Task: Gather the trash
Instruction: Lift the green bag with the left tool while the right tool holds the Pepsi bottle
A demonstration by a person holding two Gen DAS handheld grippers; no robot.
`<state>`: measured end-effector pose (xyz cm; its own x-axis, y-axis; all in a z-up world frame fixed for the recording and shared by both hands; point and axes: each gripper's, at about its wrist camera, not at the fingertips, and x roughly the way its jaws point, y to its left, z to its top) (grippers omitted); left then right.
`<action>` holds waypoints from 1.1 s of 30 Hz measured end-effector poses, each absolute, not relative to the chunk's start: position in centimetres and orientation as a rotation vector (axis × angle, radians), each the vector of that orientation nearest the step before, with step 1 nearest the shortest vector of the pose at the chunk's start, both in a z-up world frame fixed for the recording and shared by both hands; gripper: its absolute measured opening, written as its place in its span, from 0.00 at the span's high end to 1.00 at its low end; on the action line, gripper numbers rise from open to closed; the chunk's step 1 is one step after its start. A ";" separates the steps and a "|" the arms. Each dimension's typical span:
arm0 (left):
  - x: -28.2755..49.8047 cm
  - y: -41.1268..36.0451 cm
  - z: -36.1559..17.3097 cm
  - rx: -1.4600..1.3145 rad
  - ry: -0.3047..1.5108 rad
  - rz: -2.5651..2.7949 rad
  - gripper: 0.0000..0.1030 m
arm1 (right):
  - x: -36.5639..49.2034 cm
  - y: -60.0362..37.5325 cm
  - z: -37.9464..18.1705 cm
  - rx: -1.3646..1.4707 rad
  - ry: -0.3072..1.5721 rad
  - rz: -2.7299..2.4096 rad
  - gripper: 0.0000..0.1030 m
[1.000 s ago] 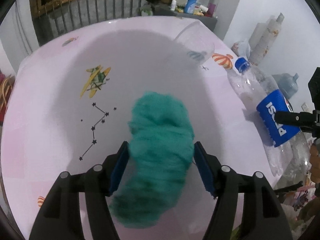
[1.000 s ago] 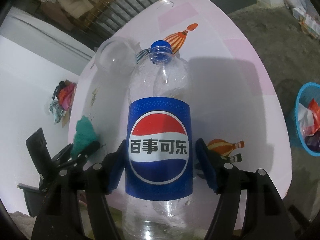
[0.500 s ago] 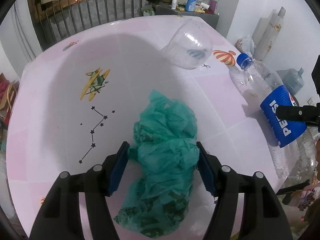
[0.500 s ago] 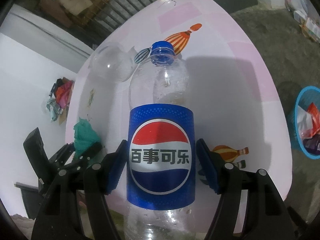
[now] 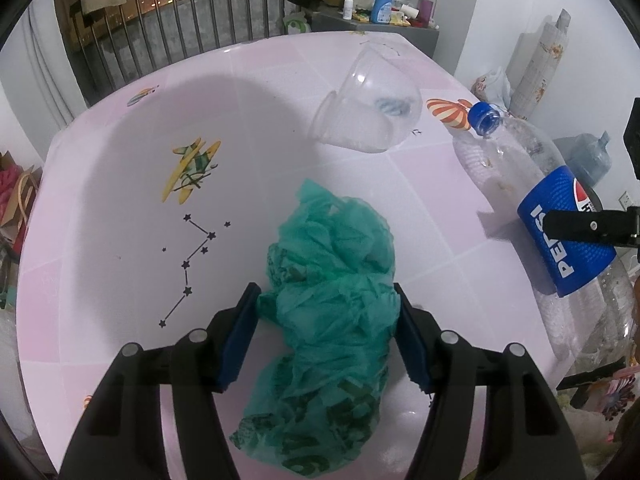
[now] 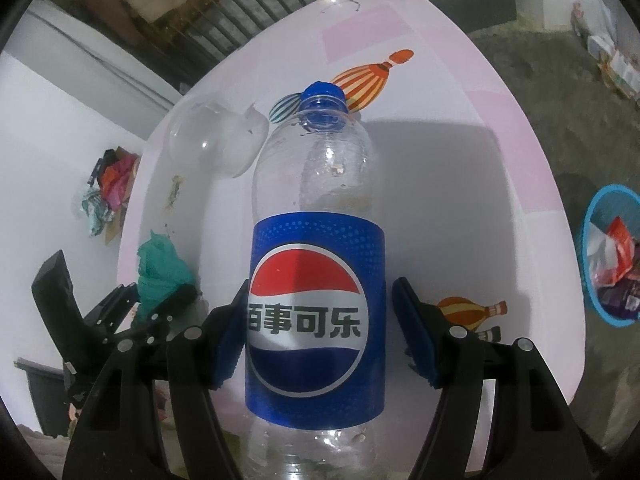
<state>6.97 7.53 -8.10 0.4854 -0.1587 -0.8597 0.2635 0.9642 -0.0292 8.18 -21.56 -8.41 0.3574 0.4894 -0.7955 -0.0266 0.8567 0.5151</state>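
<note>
A crumpled green plastic bag [image 5: 332,320] lies on the pink table [image 5: 100,184], between the fingers of my left gripper [image 5: 326,328], whose blue pads stand at the bag's sides. An empty Pepsi bottle [image 6: 316,312] with a blue cap sits between the fingers of my right gripper [image 6: 318,336]; the left pad touches its label, the right pad shows a small gap. The bottle [image 5: 560,220] also shows in the left wrist view at the table's right edge. The bag [image 6: 160,272] and left gripper show at the left of the right wrist view.
A clear plastic cup [image 5: 368,116] lies on its side farther back on the table; it also shows in the right wrist view [image 6: 216,140]. A blue basket [image 6: 612,264] holding trash stands on the floor to the right. A metal railing [image 5: 180,28] runs behind the table.
The left wrist view has pulled back a little, so more of the table and the cup shows. The green bag looks looser and spread out. The bottle stays between the right fingers.
</note>
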 end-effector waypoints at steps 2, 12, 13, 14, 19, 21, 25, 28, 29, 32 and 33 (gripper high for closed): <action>6.9 7.5 -8.1 0.110 1.033 -0.257 0.41 | 8.1 -21.3 -8.4 0.442 1.164 0.344 0.36; 6.4 7.8 -7.7 0.097 1.022 -0.253 0.47 | 7.6 -21.4 -8.2 0.435 1.158 0.349 0.45; 6.4 7.9 -7.6 0.096 1.018 -0.252 0.47 | 7.5 -21.6 -8.1 0.437 1.154 0.350 0.45; 6.3 7.9 -7.4 0.094 1.013 -0.252 0.47 | 7.4 -21.7 -8.1 0.441 1.151 0.351 0.46; 5.8 7.9 -6.3 0.093 0.978 -0.258 0.49 | 6.8 -22.7 -7.2 0.475 1.107 0.357 0.46; 5.5 7.7 -5.7 0.099 0.959 -0.263 0.50 | 6.3 -23.4 -6.7 0.494 1.082 0.356 0.46; 4.8 6.9 -4.6 0.135 0.912 -0.263 0.50 | 5.3 -24.7 -6.1 0.526 1.043 0.354 0.46; 4.4 6.3 -4.1 0.155 0.890 -0.262 0.50 | 4.7 -25.3 -5.8 0.537 1.025 0.352 0.46; 4.4 6.2 -4.0 0.162 0.886 -0.263 0.50 | 4.5 -25.3 -5.8 0.538 1.022 0.351 0.46; 4.0 5.6 -3.8 0.178 0.876 -0.265 0.50 | 4.2 -25.3 -5.8 0.544 1.015 0.352 0.46; 3.8 5.5 -3.8 0.183 0.873 -0.267 0.50 | 4.1 -25.3 -5.8 0.546 1.013 0.352 0.46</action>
<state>3.85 5.47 -3.76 0.6127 -0.1555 -0.7748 0.3041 0.9514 0.0495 4.13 -25.31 -5.78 0.4914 0.5175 -0.7005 -0.0284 0.8134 0.5810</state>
